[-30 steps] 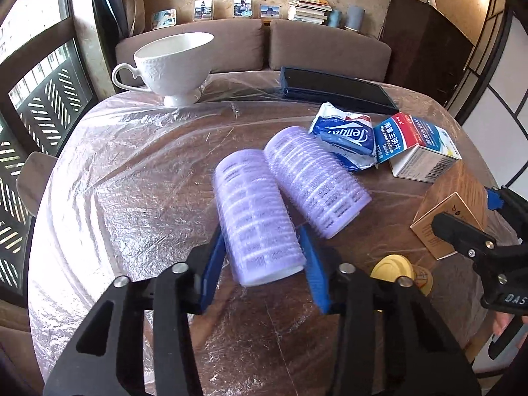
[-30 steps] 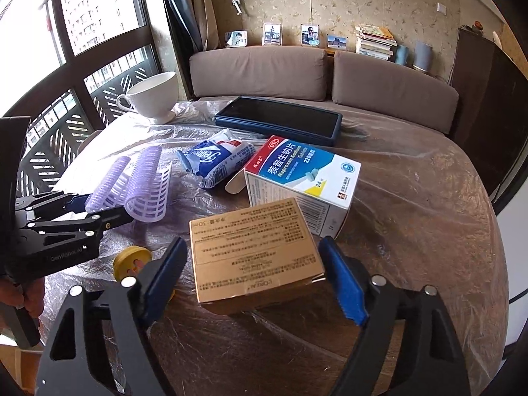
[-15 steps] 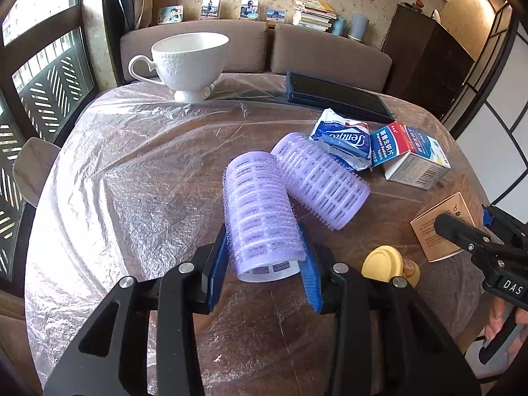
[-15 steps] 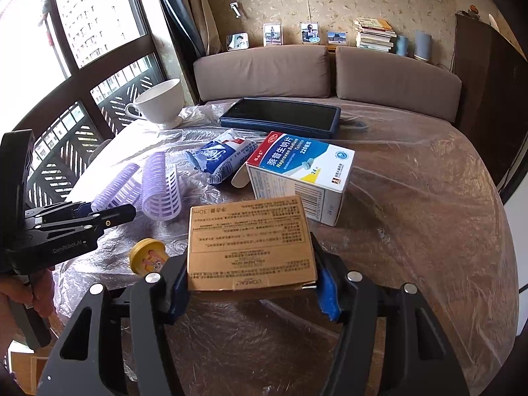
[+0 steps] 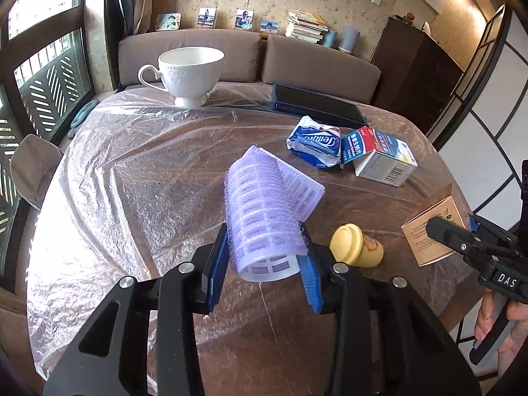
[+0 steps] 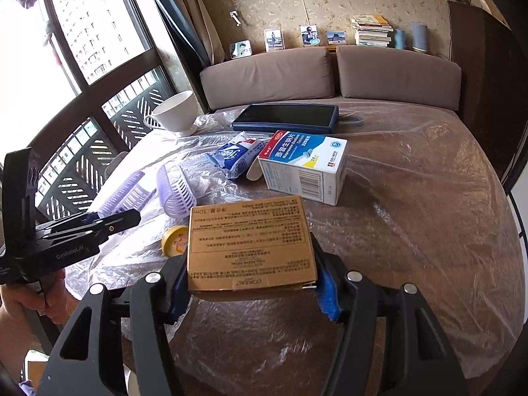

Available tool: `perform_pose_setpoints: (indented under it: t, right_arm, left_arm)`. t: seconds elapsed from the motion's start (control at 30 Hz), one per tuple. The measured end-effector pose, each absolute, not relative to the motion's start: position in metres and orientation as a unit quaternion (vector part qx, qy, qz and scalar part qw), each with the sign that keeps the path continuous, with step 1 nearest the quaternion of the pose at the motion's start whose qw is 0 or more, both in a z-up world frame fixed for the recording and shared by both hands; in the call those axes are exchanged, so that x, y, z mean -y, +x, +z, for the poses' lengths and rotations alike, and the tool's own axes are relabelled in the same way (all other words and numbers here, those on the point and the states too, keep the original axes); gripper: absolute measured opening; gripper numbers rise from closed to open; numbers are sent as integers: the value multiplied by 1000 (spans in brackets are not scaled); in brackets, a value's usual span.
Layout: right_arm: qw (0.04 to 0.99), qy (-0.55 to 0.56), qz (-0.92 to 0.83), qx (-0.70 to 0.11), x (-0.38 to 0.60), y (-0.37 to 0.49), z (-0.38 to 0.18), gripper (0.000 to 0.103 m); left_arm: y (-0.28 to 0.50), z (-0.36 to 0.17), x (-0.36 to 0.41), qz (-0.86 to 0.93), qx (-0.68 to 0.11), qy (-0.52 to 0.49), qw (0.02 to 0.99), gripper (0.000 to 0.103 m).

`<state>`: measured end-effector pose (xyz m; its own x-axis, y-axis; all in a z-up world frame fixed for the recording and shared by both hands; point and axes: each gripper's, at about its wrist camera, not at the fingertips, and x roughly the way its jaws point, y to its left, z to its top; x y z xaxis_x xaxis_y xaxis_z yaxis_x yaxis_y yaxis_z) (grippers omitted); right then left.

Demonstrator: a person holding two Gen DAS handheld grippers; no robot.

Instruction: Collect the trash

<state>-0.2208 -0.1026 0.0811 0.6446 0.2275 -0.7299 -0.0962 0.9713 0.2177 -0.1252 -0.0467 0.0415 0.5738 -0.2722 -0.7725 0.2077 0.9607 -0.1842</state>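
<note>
Both grippers loaded, lifting clear of the table.
Left gripper (image 5: 264, 257) clamped a hair roller (image 5: 260, 211) across its near end; light, springy, likely to squash. Right gripper (image 6: 250, 285) clenched a stiff, light cardboard box (image 6: 249, 241) by its sides. Both sat higher than a second earlier, when each gripper was open around its item on the table (image 5: 132, 171).

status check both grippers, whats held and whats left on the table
Left gripper shut on purple hair roller. Right gripper shut on brown carton. Second roller, yellow-capped bottle close by.
</note>
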Motion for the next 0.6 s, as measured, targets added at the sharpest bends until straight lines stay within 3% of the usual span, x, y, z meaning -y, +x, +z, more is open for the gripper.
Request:
perform_pose_setpoints:
  t: [0.43, 0.5, 0.57, 0.6]
  right_arm:
    - [901, 76, 88, -417, 101, -242, 80, 60]
    - [901, 77, 88, -418, 101, -246, 80, 60]
    - [901, 75, 90, -418, 100, -249, 80, 60]
    - [901, 73, 90, -418, 99, -250, 80, 60]
  left_arm:
    - [-142, 29, 45, -143, -459, -49, 875, 38]
    - [-139, 25, 41, -134, -465, -66, 872, 42]
    - [-138, 25, 37, -136, -464, -86, 871, 64]
    - [-138, 26, 36, -138, -462, -94, 871, 68]
